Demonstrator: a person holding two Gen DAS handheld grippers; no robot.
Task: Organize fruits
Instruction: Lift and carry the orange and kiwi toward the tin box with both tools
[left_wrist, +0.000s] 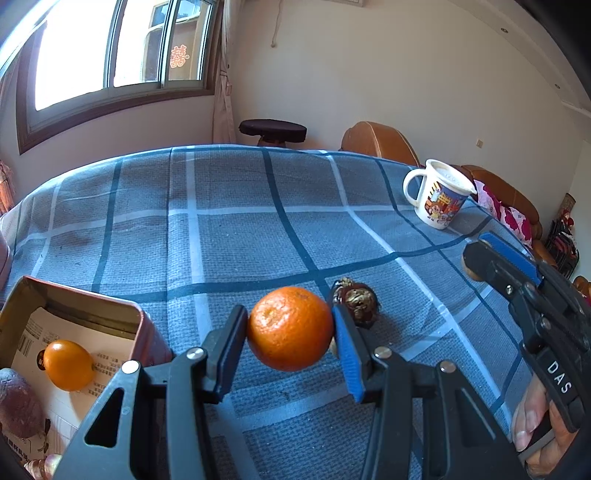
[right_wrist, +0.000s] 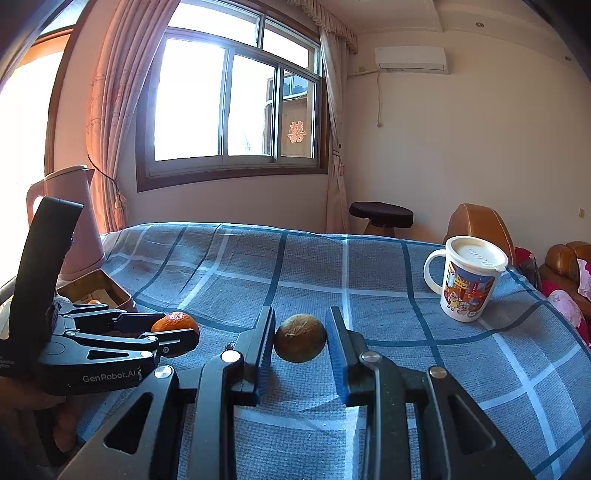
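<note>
My left gripper (left_wrist: 289, 314) is shut on a round orange (left_wrist: 290, 332), which hangs just above the blue checked tablecloth (left_wrist: 236, 229). Right behind it a dark brown, wrinkled fruit (left_wrist: 360, 302) lies on the cloth. To the left stands an open tin box (left_wrist: 85, 295) holding a smaller orange fruit (left_wrist: 68, 363) and a purple-brown one (left_wrist: 18, 402). In the right wrist view my right gripper (right_wrist: 301, 321) is shut on a brown-green round fruit (right_wrist: 300, 339). The left gripper (right_wrist: 177, 330) with its orange (right_wrist: 173, 320) is at the left there.
A white cartoon-print mug (right_wrist: 469, 280) with a lid stands at the table's right edge. A pink kettle (right_wrist: 70, 229) stands behind the tin box (right_wrist: 99, 284) at the far left. Brown leather chairs (left_wrist: 376, 140) and a dark stool (left_wrist: 273, 129) lie beyond the table.
</note>
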